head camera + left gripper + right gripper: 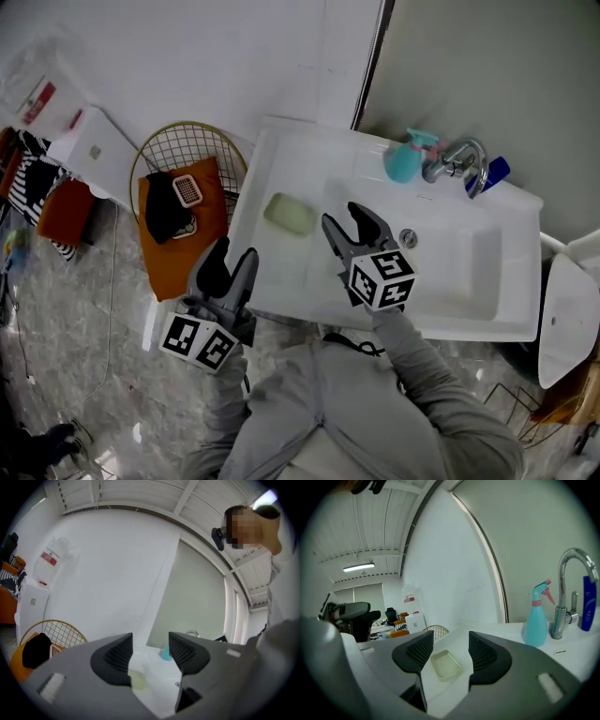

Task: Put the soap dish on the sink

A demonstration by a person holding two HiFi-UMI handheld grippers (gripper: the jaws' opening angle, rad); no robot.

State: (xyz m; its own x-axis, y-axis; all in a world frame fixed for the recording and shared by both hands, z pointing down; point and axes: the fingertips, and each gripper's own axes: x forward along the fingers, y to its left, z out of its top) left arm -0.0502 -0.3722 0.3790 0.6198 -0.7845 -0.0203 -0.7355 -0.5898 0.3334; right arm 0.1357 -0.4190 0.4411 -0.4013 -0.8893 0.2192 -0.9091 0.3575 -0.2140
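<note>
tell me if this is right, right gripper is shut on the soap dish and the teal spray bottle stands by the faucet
No: the right gripper is open and empty. The right gripper view shows the soap dish lying on the sink. The teal spray bottle stands by the faucet.

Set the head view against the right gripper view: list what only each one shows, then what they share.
Head view only: the left gripper, the person's grey sleeve and the sink's drain.

Right gripper view only: a ceiling light strip and a black office chair far back.

Both: the soap dish lying on the sink counter, the teal spray bottle, the faucet, and the right gripper with jaws apart and empty.
</note>
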